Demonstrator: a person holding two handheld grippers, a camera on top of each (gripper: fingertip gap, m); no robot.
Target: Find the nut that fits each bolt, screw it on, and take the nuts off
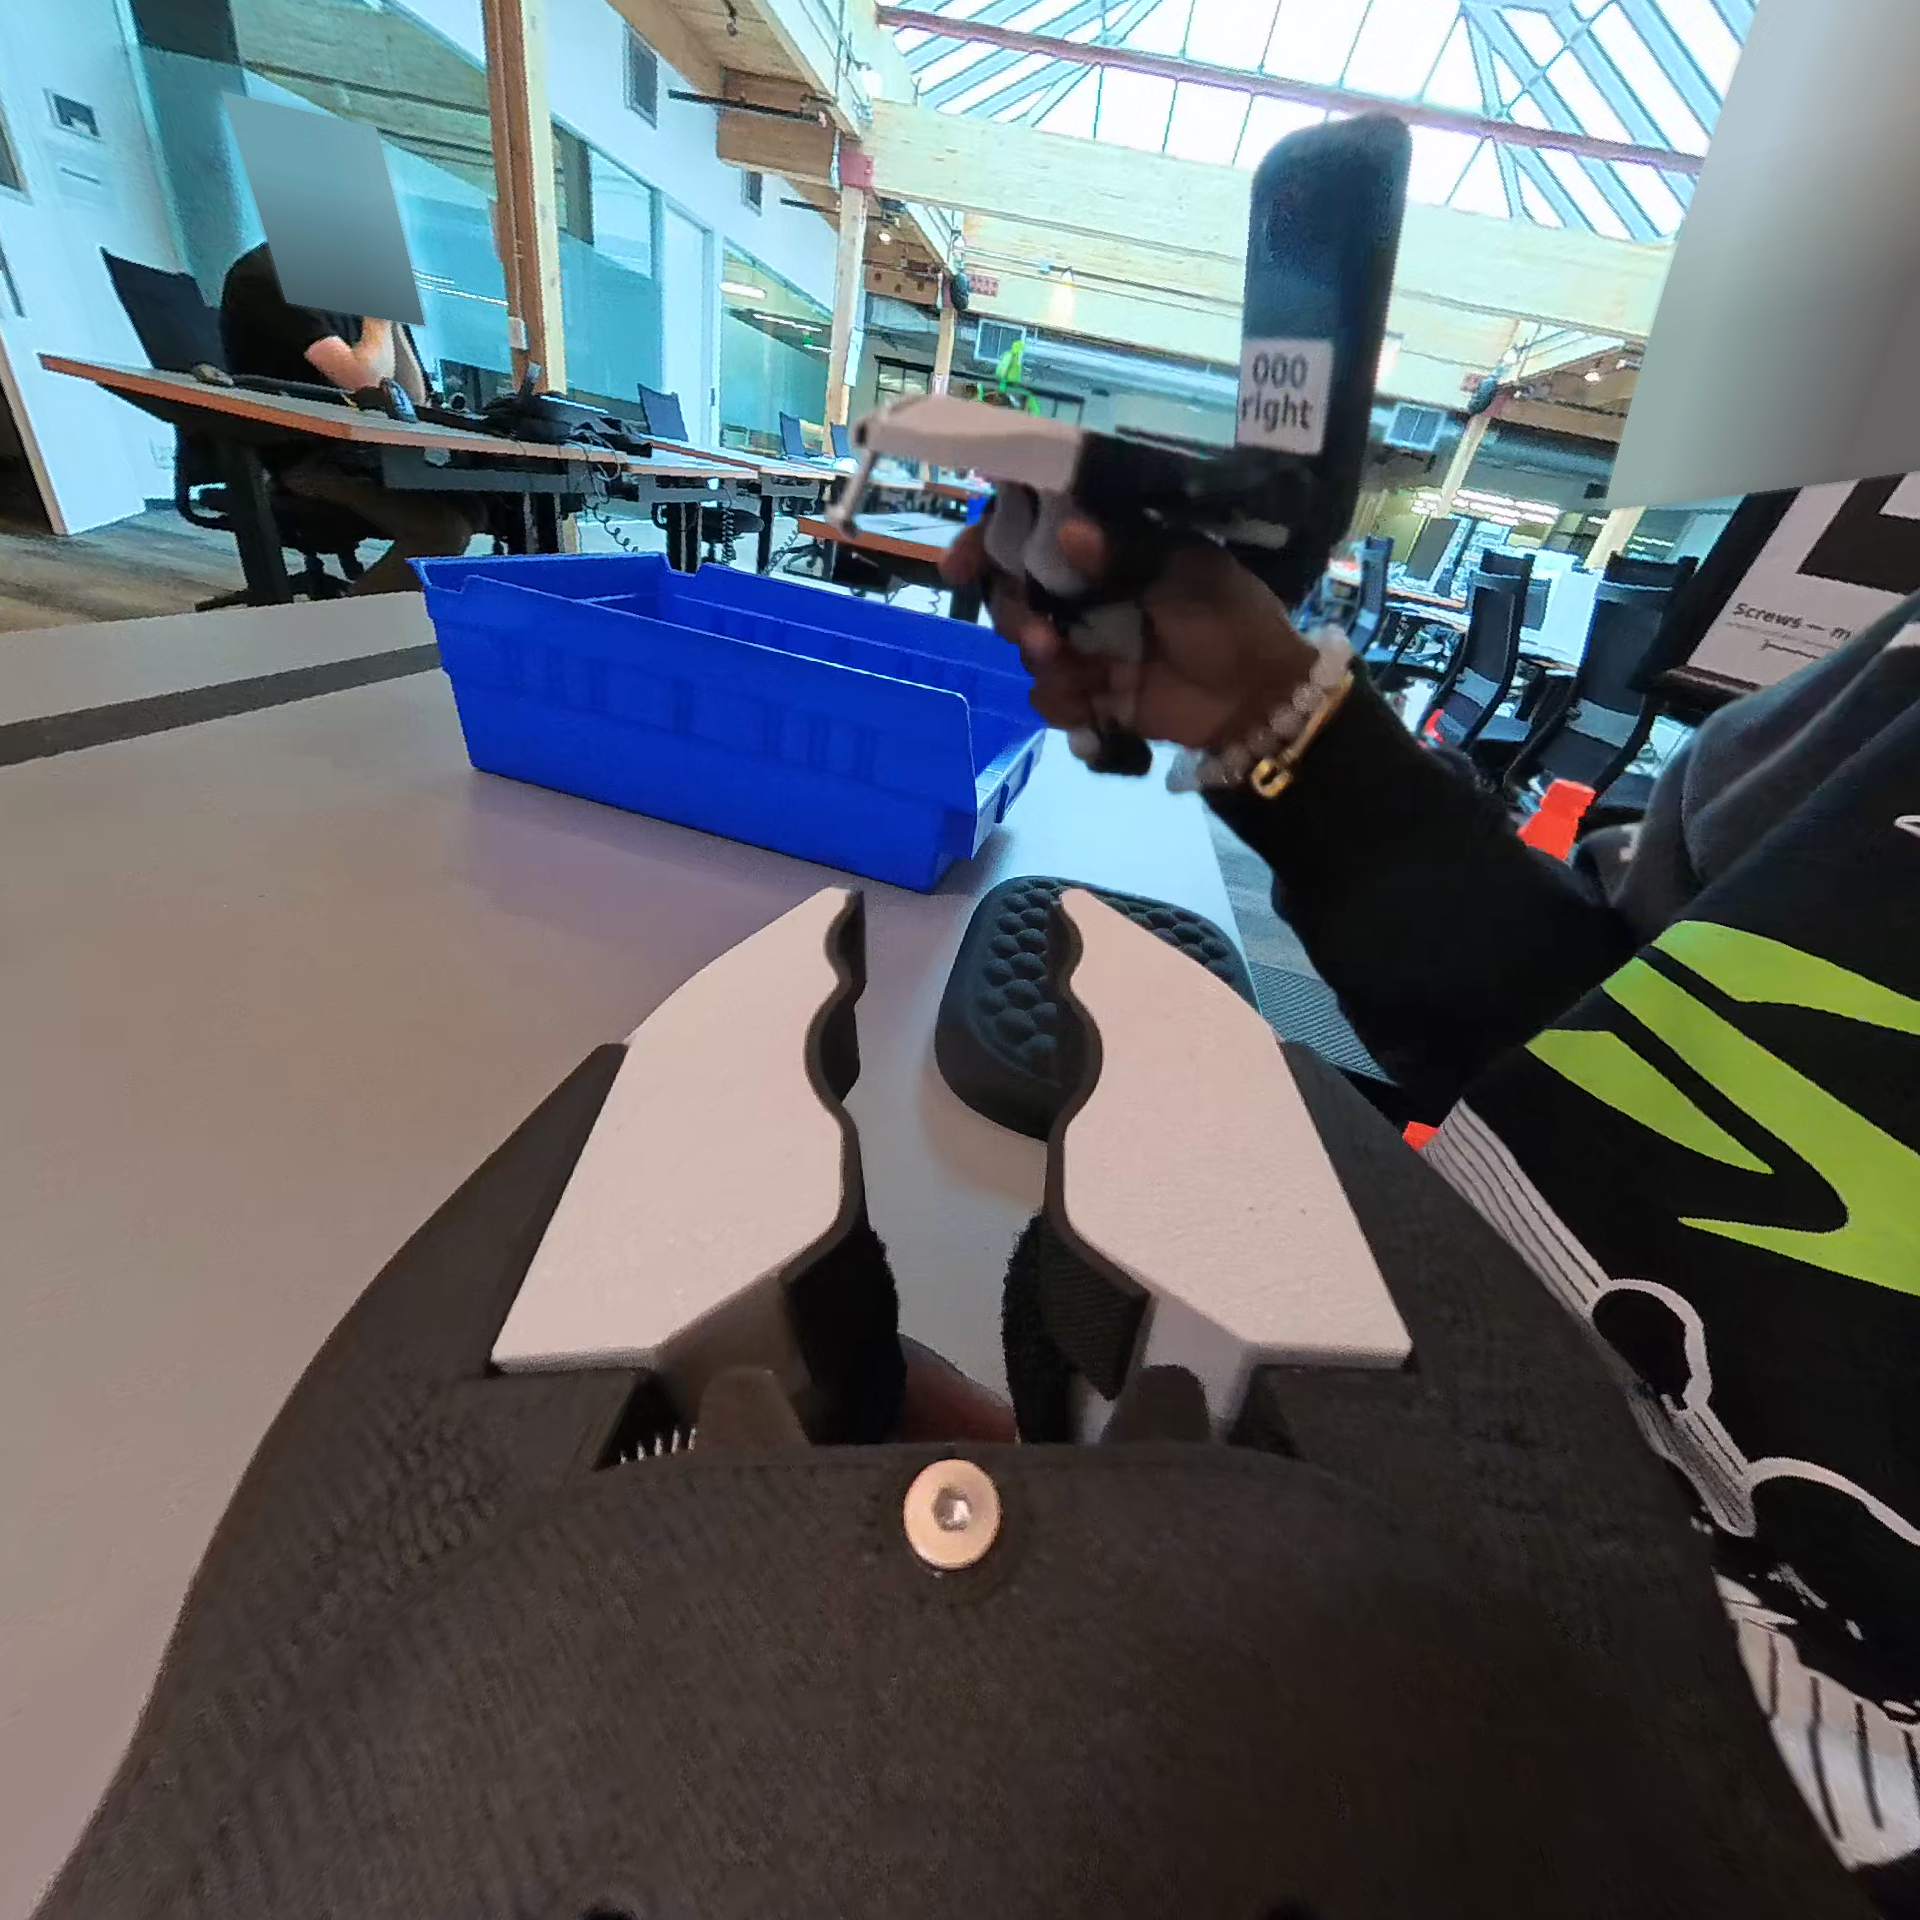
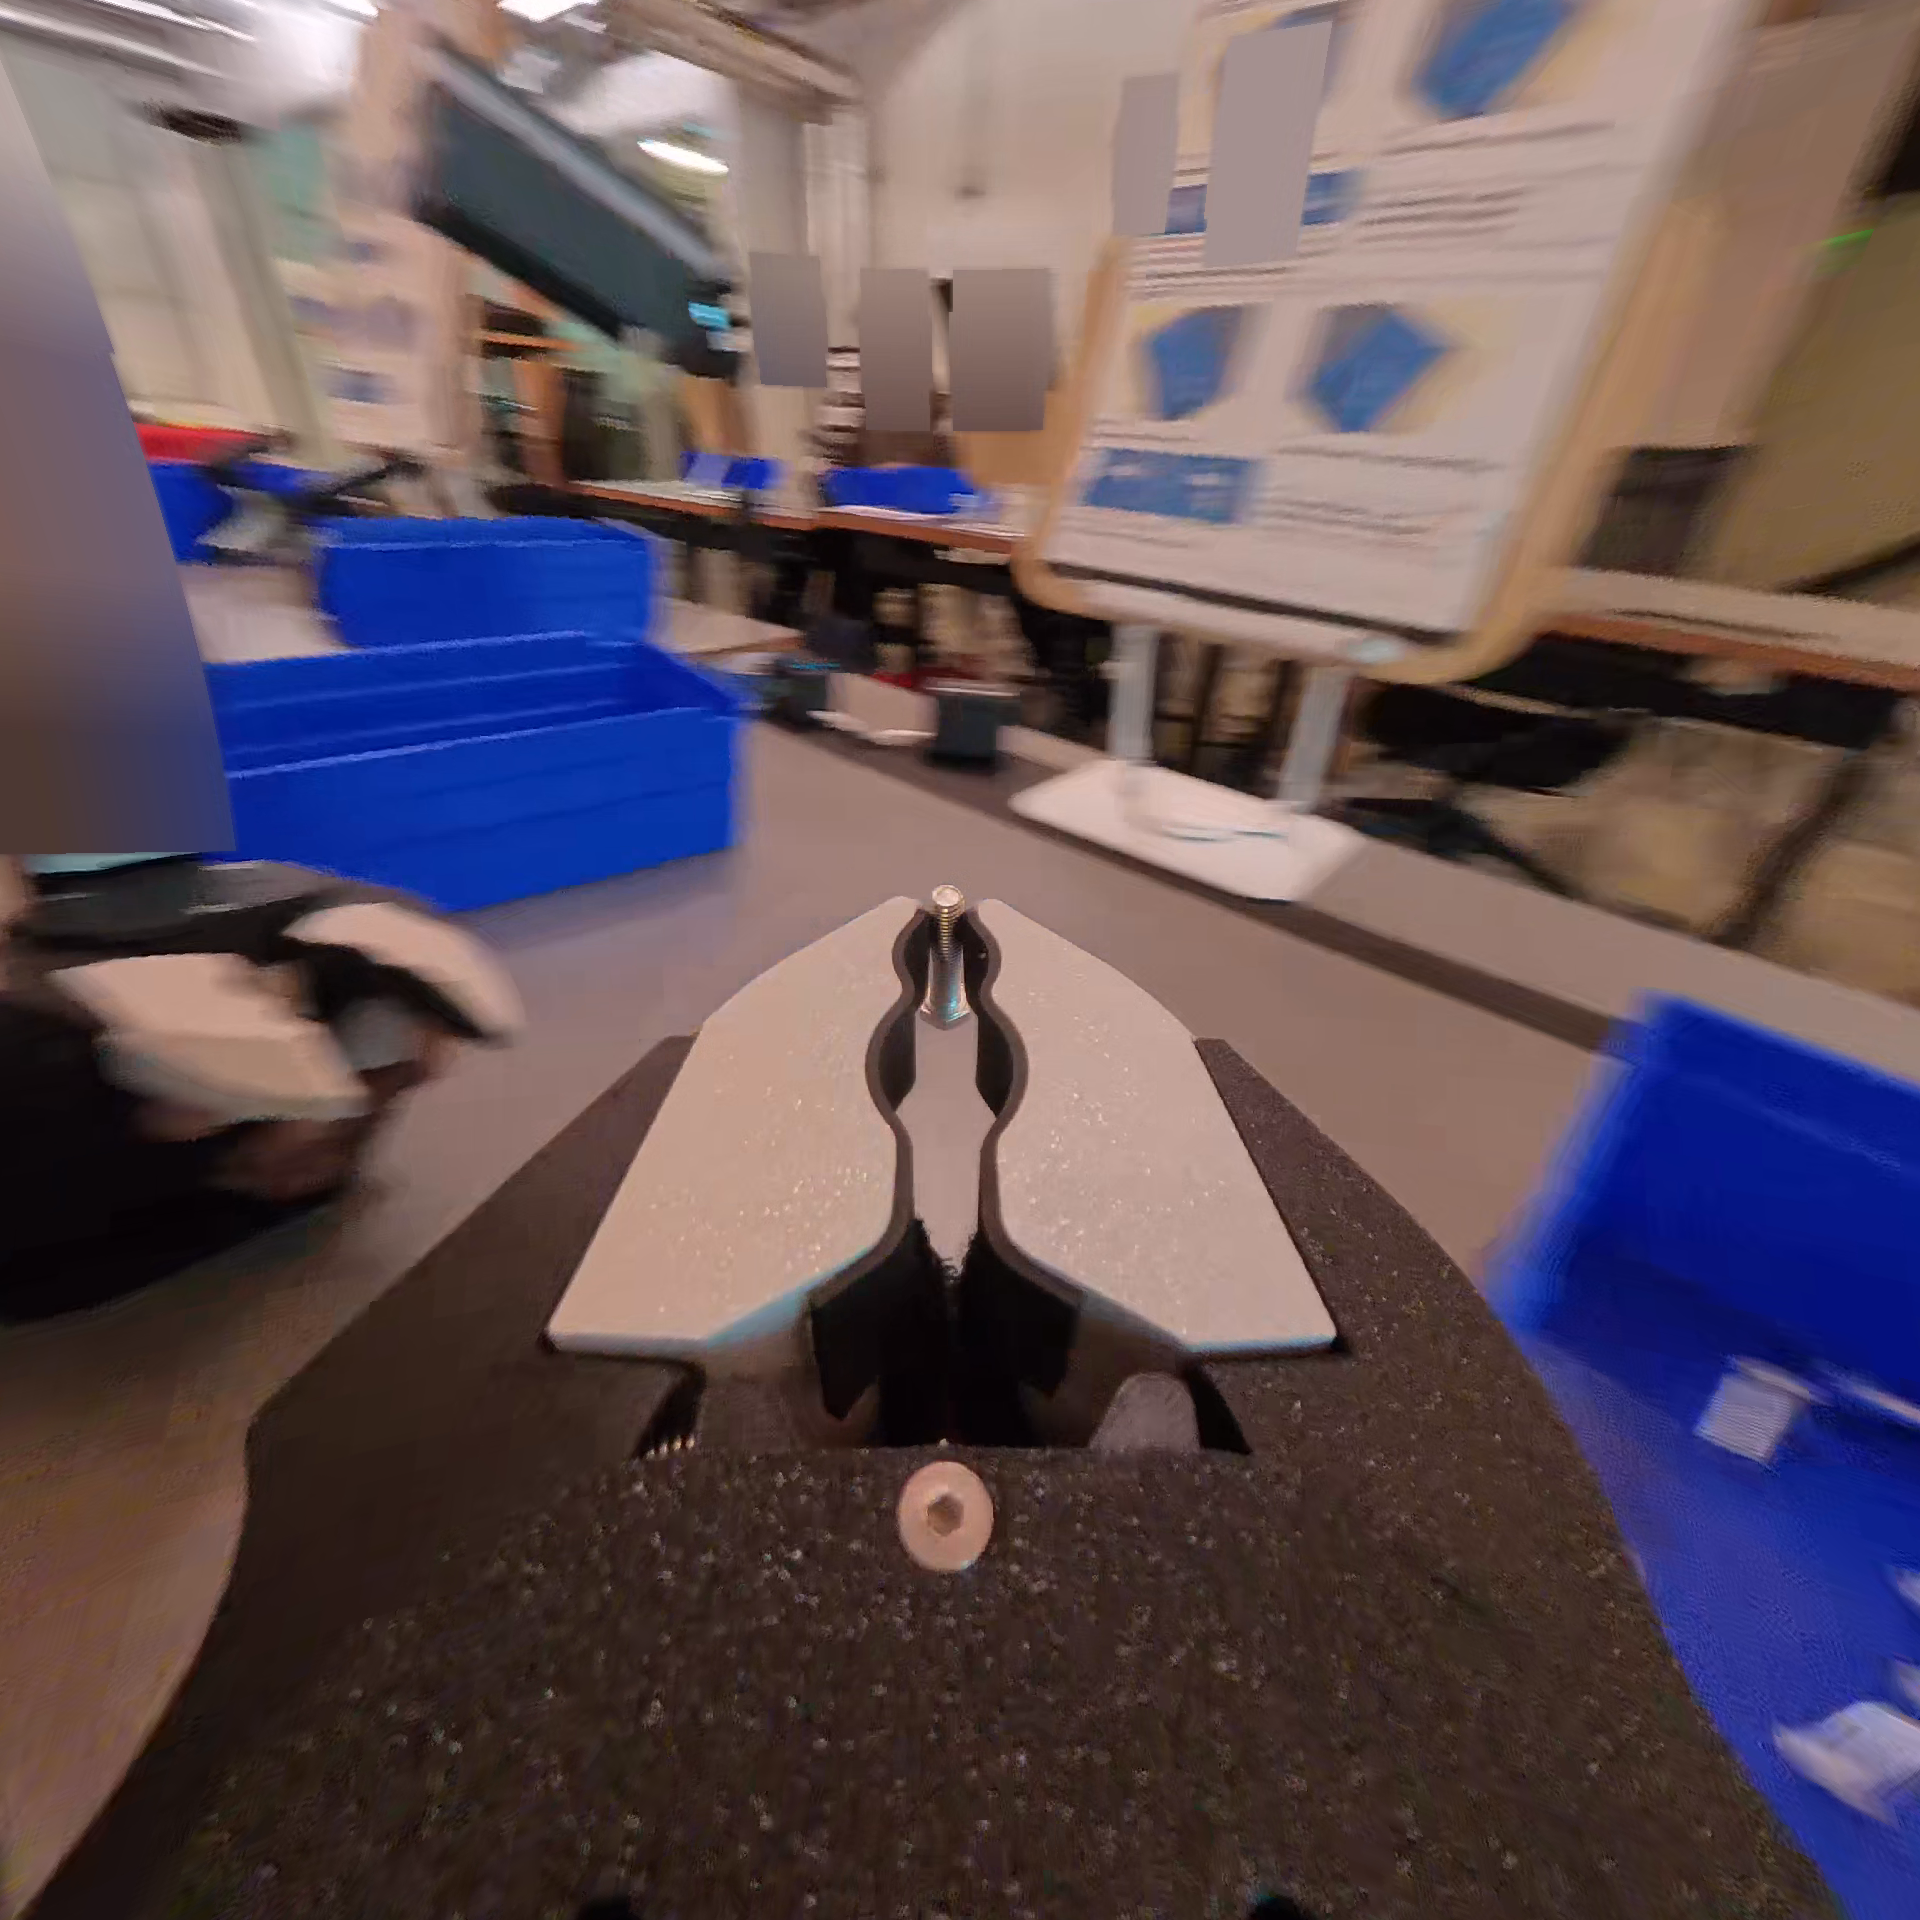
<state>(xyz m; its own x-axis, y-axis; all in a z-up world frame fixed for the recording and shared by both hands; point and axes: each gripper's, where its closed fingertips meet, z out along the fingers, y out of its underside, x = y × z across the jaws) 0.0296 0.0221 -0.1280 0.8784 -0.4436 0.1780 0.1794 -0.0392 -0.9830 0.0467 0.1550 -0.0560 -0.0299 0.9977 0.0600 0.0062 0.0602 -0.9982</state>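
My right gripper (image 2: 948,914) is shut on a small silver bolt (image 2: 945,961); the threaded end sticks out past the fingertips and the head lies back between the fingers. No nut shows on it. In the left wrist view the right gripper (image 1: 862,457) is held up in the air by a hand, and the bolt (image 1: 847,497) hangs from its tips. My left gripper (image 1: 964,914) is open, with nothing between its fingers, low over the grey table (image 1: 260,987). It shows blurred at the left of the right wrist view (image 2: 312,997).
A blue bin (image 1: 727,717) stands on the table ahead of the left gripper; a black wrist rest (image 1: 1029,997) lies by its right fingertip. In the right wrist view, blue bins stand at left (image 2: 478,769) and lower right (image 2: 1745,1299), that one with small parts. A poster stand (image 2: 1299,343) stands behind. The grippers' ends are close to 15 cm from one another.
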